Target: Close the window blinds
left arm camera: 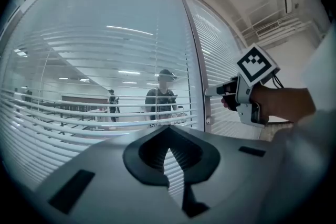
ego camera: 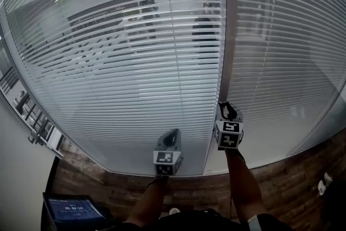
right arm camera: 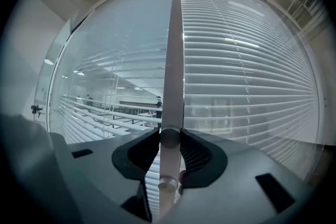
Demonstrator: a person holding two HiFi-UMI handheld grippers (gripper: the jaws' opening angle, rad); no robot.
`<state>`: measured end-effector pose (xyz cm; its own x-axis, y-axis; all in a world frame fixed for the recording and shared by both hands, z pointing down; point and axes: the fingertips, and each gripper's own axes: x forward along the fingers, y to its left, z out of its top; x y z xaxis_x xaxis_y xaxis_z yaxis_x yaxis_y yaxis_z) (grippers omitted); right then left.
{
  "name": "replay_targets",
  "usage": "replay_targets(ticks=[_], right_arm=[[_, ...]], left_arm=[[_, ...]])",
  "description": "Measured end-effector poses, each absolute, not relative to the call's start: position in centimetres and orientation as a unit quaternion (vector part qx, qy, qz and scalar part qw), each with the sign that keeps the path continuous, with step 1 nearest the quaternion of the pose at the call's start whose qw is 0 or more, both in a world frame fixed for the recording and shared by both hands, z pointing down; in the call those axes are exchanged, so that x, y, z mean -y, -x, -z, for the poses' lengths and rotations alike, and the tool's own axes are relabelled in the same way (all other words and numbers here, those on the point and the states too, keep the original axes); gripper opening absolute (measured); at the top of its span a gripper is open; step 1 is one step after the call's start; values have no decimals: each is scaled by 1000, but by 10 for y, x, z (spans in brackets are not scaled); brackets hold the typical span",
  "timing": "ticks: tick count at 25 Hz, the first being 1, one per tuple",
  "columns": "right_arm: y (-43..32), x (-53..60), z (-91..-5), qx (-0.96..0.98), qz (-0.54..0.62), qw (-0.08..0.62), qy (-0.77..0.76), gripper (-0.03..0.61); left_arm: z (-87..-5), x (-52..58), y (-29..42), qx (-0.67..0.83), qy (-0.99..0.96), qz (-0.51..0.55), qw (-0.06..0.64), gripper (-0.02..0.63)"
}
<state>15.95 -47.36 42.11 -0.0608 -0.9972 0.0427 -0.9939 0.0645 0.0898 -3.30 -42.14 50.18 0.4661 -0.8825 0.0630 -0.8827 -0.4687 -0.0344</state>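
Two white slatted blinds hang behind glass. The left blind [ego camera: 124, 78] has its slats tilted, so the room beyond shows through. On the right blind [ego camera: 286, 51] the slats lie flatter and little shows through. A pale blind wand [right arm camera: 172, 86] hangs along the upright post [ego camera: 230, 8] between them. My right gripper [ego camera: 228, 107] is level and shut on the wand, with a jaw against each side; the left gripper view shows this right gripper [left arm camera: 211, 93] at the post. My left gripper [ego camera: 172, 134] hovers lower left in front of the left blind, shut and holding nothing.
Wooden flooring [ego camera: 292, 181] runs under the window. A lit screen [ego camera: 73, 208] sits at the lower left. A door frame with a handle [ego camera: 35, 138] stands at the far left. People [left arm camera: 163, 94] and desks are visible behind the glass.
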Motion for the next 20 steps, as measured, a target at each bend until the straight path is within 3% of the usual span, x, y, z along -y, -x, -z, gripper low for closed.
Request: replay_targets(ticks=[6, 20], right_arm=[[-155, 469, -424, 726, 50, 83, -681, 127], [-146, 467, -422, 702, 224, 270, -620, 127]], left_arm=[[-504, 417, 37, 516, -855, -44, 13, -6], [-507, 415, 32, 513, -857, -44, 8, -6]])
